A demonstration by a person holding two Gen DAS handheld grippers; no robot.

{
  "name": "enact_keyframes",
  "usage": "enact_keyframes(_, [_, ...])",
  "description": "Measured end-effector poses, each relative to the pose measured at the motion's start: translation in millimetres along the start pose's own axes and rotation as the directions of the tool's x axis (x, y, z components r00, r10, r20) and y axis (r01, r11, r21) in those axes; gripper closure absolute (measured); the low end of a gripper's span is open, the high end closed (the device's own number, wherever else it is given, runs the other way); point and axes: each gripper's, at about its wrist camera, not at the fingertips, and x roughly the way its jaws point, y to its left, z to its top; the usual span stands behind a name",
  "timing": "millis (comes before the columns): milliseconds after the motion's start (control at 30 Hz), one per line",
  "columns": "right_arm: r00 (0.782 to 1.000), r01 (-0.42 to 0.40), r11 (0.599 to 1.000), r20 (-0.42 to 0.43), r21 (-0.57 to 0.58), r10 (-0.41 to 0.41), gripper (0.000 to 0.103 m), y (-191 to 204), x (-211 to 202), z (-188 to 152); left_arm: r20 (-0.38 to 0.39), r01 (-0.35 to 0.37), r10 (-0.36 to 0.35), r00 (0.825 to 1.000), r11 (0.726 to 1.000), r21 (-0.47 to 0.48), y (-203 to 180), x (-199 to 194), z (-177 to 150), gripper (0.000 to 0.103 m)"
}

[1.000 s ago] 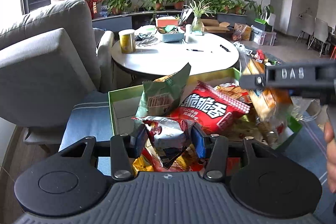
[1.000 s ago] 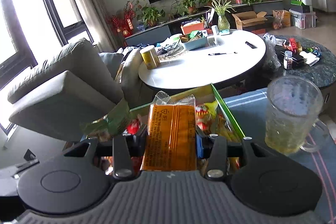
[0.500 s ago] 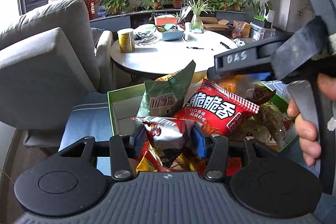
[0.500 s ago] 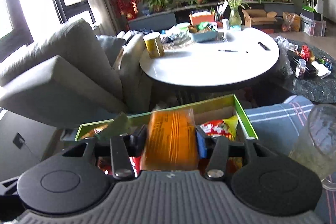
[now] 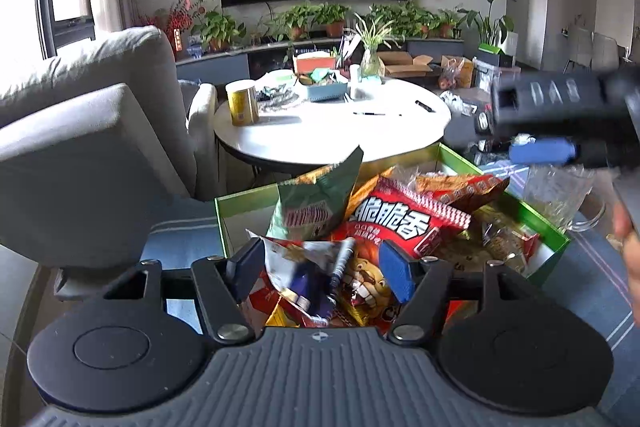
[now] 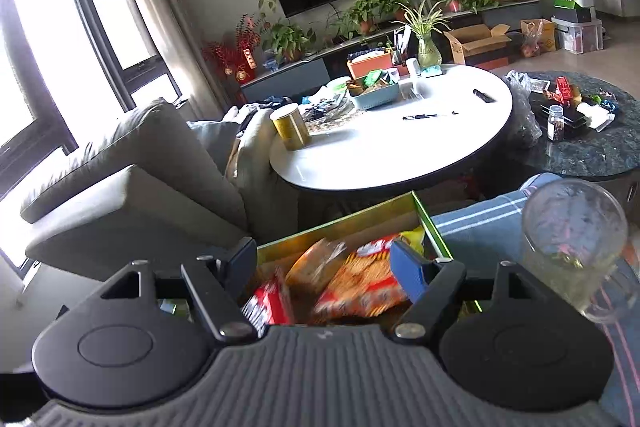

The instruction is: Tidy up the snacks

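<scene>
Black gripper [image 5: 320,269], ribbed grey housing, blue pads [image 5: 396,275] (silver screws)

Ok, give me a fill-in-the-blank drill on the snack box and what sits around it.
1. The snacks are piled in a box with ____ walls.
2. The yellow can stands on the round ____ table.
3. Right of the box stands a glass ____.
4. The big bag with white lettering is ____.

Missing words: green; white; mug; red
</scene>
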Motion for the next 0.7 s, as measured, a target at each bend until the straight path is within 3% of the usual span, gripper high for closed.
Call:
enact_keyframes(533, [0.998, -0.065, 0.995, -0.015, -0.071, 0.065, 0.018, 7, -61, -39, 0.064, -0.027, 0.031, 0.997, 0.998, -0.063, 7, -59, 0, 0.041])
enact_keyframes(700, [0.999, -0.043, 0.989, -0.008, -0.141, 0.043, 0.018, 12, -83, -56, 0.046, -0.031, 0.033, 0.998, 0.999, -0.043, -7, -82, -11, 0.032])
